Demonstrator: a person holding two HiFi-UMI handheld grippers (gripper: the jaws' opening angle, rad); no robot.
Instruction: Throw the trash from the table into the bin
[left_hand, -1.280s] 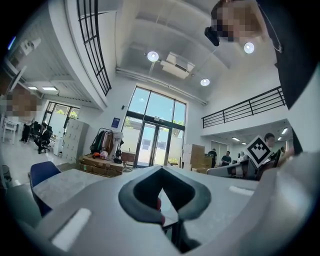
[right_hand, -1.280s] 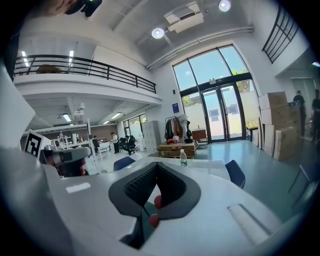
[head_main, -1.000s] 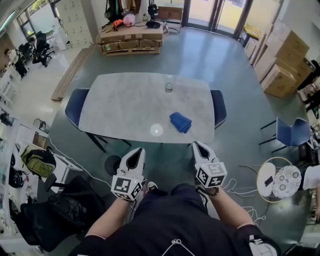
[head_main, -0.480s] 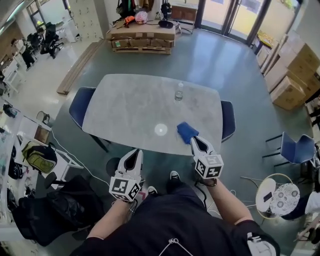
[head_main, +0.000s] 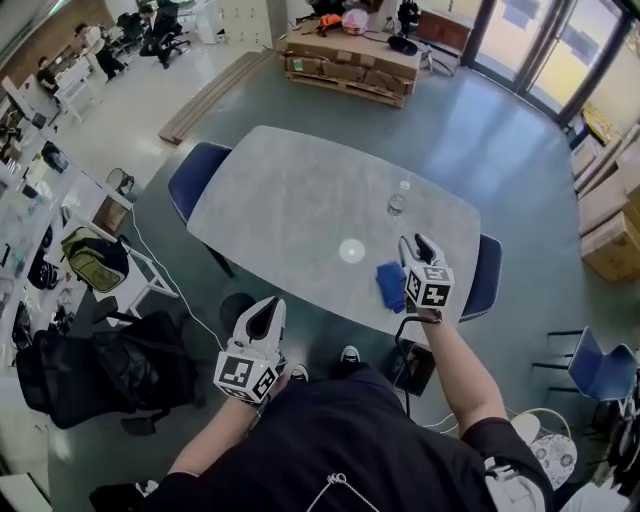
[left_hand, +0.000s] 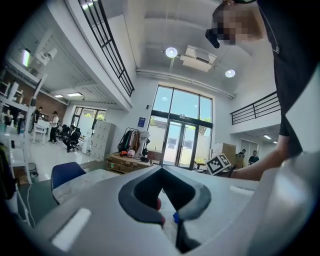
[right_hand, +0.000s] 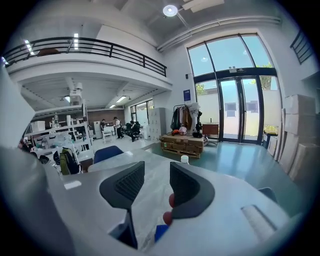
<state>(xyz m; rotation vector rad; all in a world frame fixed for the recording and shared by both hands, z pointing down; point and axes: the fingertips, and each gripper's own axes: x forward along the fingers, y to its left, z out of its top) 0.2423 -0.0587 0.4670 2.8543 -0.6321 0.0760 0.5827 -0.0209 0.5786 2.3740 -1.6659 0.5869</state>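
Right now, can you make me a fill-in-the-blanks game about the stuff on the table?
1. The folded cloth on the table is ___ in colour.
2. The clear bottle stands ___ on the table.
3. ___ blue chairs are at the table, one at each end.
4. The left gripper has its jaws ___, not open.

Missing words: blue; upright; two; shut.

Lit brightly and evenly by daylight through the tall glass doors (right_hand: 235, 105), plus round ceiling lamps (left_hand: 171, 52). Shows washed-out panes and a soft sheen on the floor (head_main: 480, 150). Casts only faint shadows, darkest beneath the desk (head_main: 300, 190). Bends straight lines hard toward the edges, with black corners in both gripper views. Blurs the left hand-held gripper (left_hand: 162, 172) up close.
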